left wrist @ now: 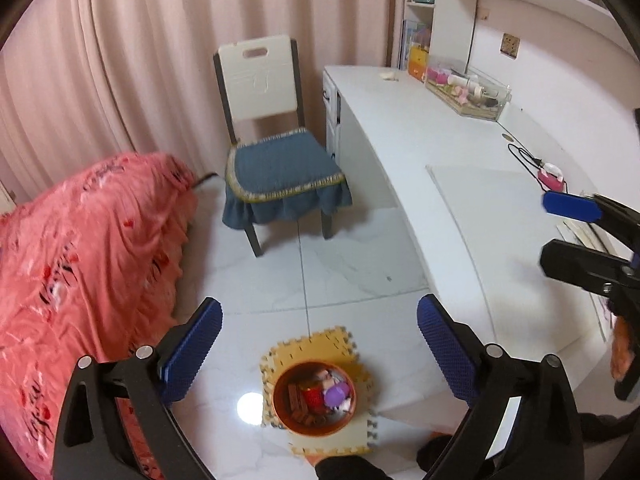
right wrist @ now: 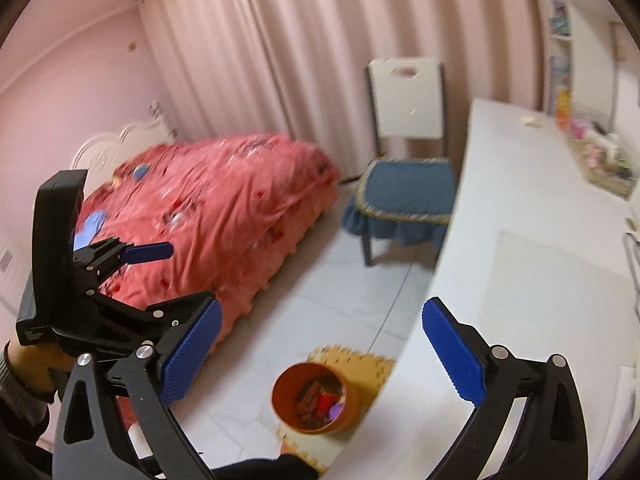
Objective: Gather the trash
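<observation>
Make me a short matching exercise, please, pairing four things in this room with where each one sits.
Things:
1. bin
2. cushion
3. clear box
4. quilt

Places:
A. on the chair
B. on the foam mat
C. on the bed
D. on the desk

Pairs: 1-B, 2-A, 3-D, 4-C

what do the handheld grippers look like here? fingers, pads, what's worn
Both the left gripper and the right gripper have black skeletal fingers with cut-outs and silver pivot screws, tipped with blue textured pads. Dark ribbed cuff at the wrist holding the left gripper.
</observation>
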Tool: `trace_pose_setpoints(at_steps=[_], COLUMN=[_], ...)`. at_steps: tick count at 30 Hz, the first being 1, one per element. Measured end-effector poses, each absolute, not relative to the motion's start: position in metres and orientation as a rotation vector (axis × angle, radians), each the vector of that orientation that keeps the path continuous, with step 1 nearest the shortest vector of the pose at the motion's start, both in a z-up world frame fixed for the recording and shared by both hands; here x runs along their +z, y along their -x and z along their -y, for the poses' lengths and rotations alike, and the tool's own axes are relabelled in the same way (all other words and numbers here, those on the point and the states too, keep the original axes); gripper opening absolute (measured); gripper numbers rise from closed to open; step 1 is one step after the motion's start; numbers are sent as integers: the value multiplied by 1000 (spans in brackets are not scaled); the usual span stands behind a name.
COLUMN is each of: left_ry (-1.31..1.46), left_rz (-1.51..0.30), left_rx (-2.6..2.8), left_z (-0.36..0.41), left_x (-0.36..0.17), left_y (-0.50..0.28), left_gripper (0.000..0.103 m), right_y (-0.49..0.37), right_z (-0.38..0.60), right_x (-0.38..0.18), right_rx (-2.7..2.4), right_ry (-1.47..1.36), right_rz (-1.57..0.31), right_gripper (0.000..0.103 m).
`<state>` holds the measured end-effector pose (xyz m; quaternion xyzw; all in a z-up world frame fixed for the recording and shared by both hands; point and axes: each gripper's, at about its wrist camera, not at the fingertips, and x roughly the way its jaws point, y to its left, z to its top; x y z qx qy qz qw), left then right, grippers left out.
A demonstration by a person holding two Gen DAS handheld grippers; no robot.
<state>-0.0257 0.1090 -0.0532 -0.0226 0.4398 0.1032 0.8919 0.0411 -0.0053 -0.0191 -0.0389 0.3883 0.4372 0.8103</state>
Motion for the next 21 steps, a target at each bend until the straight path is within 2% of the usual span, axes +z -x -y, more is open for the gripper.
trace_pose_setpoints(at_steps=[13,21], left_ry=[118,115], left_rz=[-783,-745], left_rx=[219,200], left_z=[-59,-33], left_x=[-20,-12], left_y=[18,13], left_gripper=[97,97], right_y=[-35,-34], right_z=[92,121], right_x=[11,14], right_rx=[763,711], right_ry=[14,-21], right_rz=[-688,-669], right_gripper=[98,98])
